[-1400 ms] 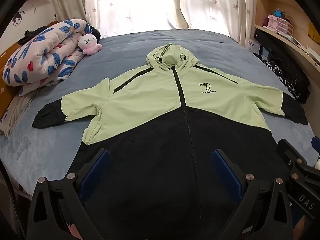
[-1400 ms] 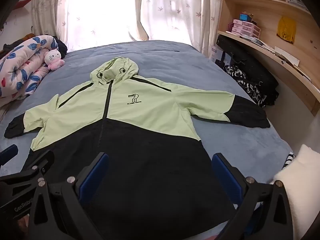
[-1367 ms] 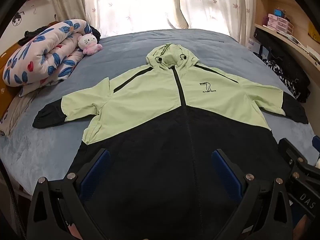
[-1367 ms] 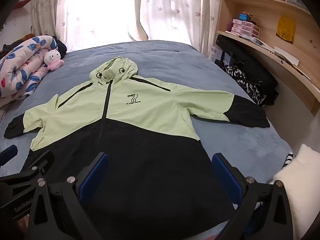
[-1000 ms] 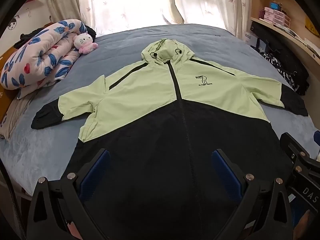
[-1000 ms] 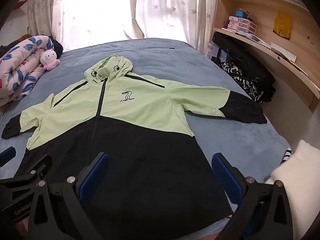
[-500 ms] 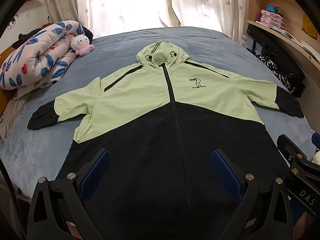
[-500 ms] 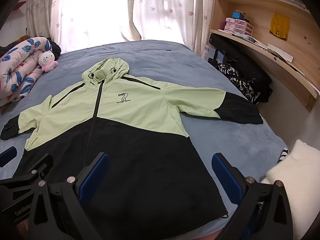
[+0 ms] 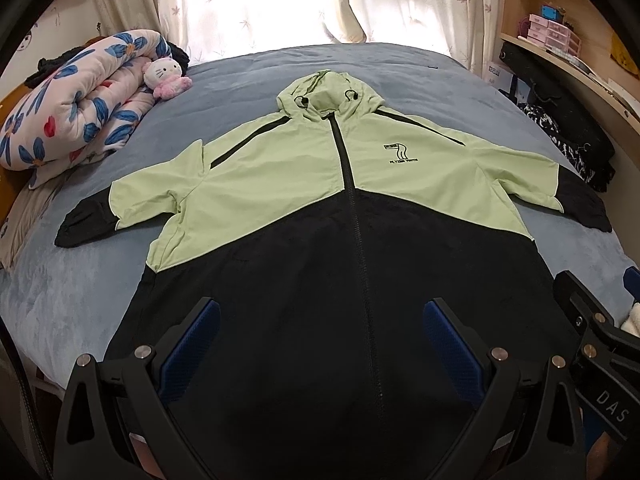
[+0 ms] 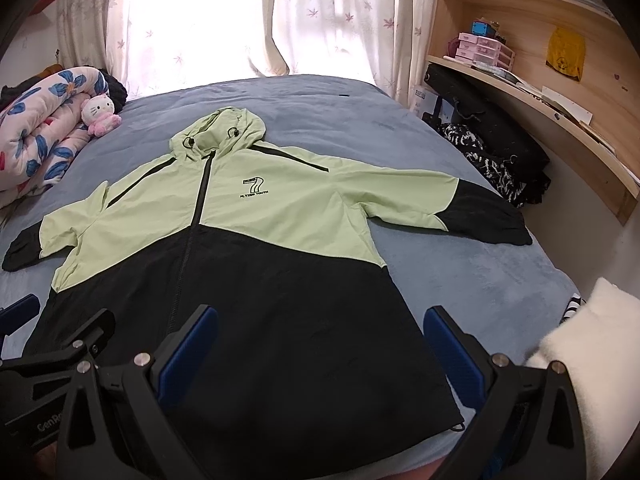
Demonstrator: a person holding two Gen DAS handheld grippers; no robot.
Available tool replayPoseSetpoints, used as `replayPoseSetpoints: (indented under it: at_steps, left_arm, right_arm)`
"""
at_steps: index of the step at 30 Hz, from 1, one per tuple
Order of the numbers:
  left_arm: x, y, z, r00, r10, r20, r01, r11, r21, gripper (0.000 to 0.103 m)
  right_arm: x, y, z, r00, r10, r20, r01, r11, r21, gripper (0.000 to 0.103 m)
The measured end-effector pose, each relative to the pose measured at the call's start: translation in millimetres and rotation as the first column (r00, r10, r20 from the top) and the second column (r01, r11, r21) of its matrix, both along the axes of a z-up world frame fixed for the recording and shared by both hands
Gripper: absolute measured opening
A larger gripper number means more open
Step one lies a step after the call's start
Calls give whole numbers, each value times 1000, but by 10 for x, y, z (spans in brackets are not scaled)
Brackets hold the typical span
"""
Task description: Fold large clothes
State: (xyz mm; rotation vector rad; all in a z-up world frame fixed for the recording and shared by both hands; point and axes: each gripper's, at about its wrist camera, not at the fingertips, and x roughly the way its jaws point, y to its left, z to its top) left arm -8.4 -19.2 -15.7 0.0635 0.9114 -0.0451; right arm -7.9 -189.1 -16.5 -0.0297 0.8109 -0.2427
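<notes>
A light green and black hooded jacket point(image 9: 344, 216) lies flat, front up and zipped, on the blue bed, sleeves spread to both sides. It also shows in the right wrist view point(image 10: 256, 240). My left gripper point(image 9: 320, 340) is open and empty, held above the jacket's black hem. My right gripper point(image 10: 320, 344) is open and empty, above the hem's right part. Each gripper shows at the edge of the other's view: the right one point(image 9: 592, 328) and the left one point(image 10: 48, 340).
A rolled floral quilt point(image 9: 72, 104) and a pink plush cat point(image 9: 164, 76) lie at the bed's left. Dark clothes point(image 10: 500, 152) are piled along the right edge under a wooden shelf point(image 10: 552, 116). A white fluffy item point(image 10: 600, 360) sits at the near right.
Both grippers have drawn back and risen a little, so more of the jacket's hem and the bed shows. The jacket has not moved. Both grippers stay open.
</notes>
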Motion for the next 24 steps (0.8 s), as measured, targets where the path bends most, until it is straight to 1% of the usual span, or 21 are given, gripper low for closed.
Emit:
replayPoseSetpoints:
  at_steps: [7,24]
  left_arm:
    - [3,24,-27,1000,14,-12,-14,1000,-5,101]
    - [28,162,-37,999,48,-11,-48,999,-6,101]
  right_arm:
    - [-12,64,-26,1000,13,-7,-13,1000,0,103]
    - [11,175,-90,999,37,-27,-37,999,8,103]
